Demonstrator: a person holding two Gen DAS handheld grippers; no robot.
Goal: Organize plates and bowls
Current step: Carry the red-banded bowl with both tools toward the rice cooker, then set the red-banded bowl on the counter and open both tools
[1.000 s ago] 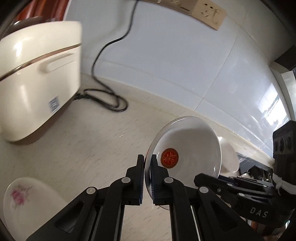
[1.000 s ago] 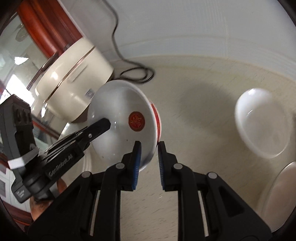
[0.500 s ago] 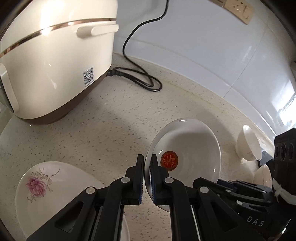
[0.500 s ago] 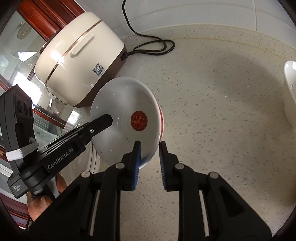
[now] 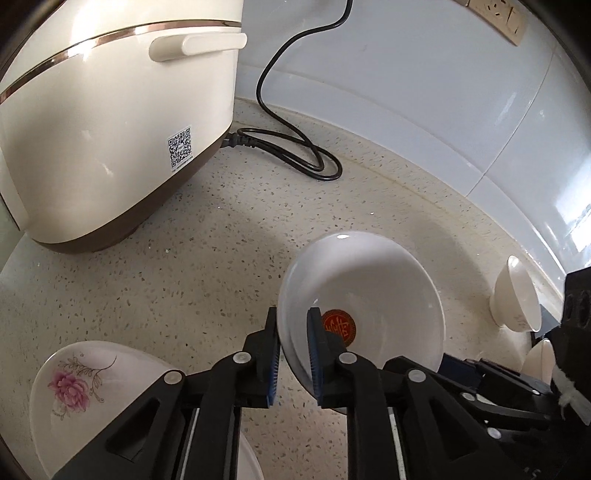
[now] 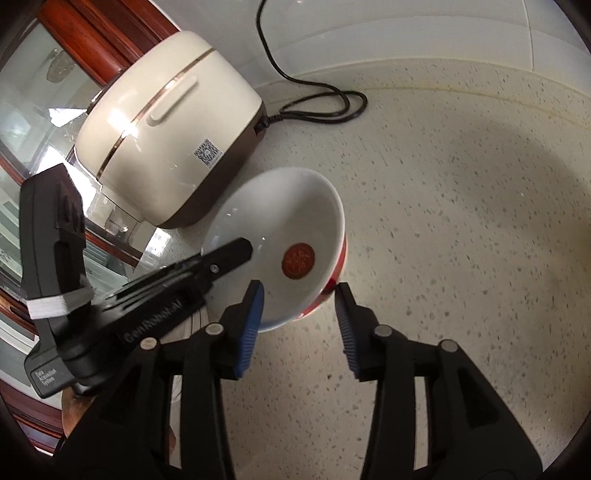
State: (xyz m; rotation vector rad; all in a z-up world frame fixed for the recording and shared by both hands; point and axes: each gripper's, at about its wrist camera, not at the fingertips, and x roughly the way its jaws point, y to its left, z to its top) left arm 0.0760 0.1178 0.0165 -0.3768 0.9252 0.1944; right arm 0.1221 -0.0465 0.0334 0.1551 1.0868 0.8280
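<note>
In the middle, one white bowl (image 5: 369, 291) with a round red mark inside and a red band outside, down on the speckled worktop (image 5: 184, 277), a bit tipped.

Left tool (image 5: 293, 317) around the near rim of the bowl, one finger inside and one outside, narrow, jaws opening and no longer squeezing. Right tool (image 6: 299, 291) around the rim on the other side, wider, jaws opening, both blue pads clear of the rim.

Behind the bowl, a big cream rice cooker (image 5: 110, 122) with a brown base, close by but not touching. From its back, a black cord (image 5: 295, 147), looped on the worktop and then up the white wall (image 5: 406, 92). Bare worktop around the rest of the bowl, with only the two tools in the way.

Only in the left view: a flower plate (image 5: 85, 387) at the near left, partly under the tool; two small white bowls (image 5: 515, 295) far to the right by the wall; a wall socket (image 5: 495, 14) up high.

Only in the right view: the red band of the bowl, and a glass door (image 6: 37, 110) with a red-brown wood frame behind the cooker.

Count: one bowl with a red mark, two small white bowls, one flower plate, one rice cooker, one cord, two tools.
</note>
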